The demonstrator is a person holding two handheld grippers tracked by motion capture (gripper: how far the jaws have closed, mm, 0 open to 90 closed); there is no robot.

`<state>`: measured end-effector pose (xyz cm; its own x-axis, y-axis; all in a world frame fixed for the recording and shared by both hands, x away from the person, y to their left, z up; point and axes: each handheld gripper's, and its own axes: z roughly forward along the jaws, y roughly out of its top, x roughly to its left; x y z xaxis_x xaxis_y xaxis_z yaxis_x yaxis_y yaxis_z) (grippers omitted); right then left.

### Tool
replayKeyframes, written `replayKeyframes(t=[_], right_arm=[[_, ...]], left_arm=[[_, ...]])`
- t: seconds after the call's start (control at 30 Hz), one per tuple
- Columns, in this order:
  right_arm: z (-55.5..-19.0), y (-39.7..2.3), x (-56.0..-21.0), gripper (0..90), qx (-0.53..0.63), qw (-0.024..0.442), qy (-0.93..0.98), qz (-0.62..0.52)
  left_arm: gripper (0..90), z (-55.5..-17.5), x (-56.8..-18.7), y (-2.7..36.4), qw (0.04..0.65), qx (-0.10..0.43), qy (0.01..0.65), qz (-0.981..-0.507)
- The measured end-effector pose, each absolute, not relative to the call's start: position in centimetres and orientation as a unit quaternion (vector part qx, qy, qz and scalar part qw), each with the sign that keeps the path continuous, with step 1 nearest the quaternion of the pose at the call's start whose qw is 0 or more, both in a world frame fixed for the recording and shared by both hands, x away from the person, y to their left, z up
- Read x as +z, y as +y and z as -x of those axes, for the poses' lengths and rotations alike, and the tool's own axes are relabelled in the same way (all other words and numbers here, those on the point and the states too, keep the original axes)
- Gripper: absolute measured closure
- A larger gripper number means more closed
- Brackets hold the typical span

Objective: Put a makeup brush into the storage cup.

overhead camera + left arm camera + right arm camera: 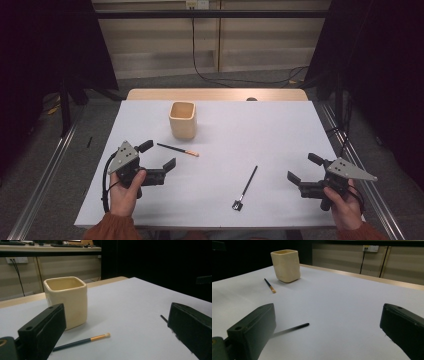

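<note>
left gripper view: brush (82, 341) between open claw (117, 327) jaws

The cream cup (67, 301) looks glazed ceramic (softly glossy); the table (280, 135) matt white.

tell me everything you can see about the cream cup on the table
The cream cup is a squarish holder with rounded corners and a thick rim, glossy like glazed ceramic. It stands upright and open at the top on the white table, toward the far edge and left of centre; as far as its inside shows, it looks empty. Nothing touches it. The orange-tipped brush lies on the table just in front of it, apart, and the left gripper hangs open nearer the person.
</note>
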<state>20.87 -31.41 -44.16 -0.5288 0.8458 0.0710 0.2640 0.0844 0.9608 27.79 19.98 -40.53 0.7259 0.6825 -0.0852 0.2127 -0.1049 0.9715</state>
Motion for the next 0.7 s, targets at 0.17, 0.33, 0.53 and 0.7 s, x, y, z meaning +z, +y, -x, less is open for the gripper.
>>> replayKeyframes(t=[0.17, 0.33, 0.53, 0.7], right_arm=[[-20.7, -31.4, -44.1, 0.0, 0.543, 0.268, 0.685, -0.404], [-20.7, -31.3, -44.2, 0.0, 0.543, 0.265, 0.686, -0.404], [-20.7, -31.4, -44.1, 0.0, 0.545, 0.267, 0.683, -0.405], [-20.7, -31.5, -44.2, 0.0, 0.545, 0.267, 0.685, -0.403]], left_arm=[[1.4, -28.6, -39.4, 19.6, 0.602, 0.198, 0.312, -0.708], [1.1, -29.7, -39.0, 19.3, 0.601, 0.194, 0.301, -0.714], [1.0, -31.1, -39.5, 19.0, 0.592, 0.190, 0.309, -0.720], [2.0, -32.2, -39.0, 18.6, 0.585, 0.203, 0.306, -0.723]])
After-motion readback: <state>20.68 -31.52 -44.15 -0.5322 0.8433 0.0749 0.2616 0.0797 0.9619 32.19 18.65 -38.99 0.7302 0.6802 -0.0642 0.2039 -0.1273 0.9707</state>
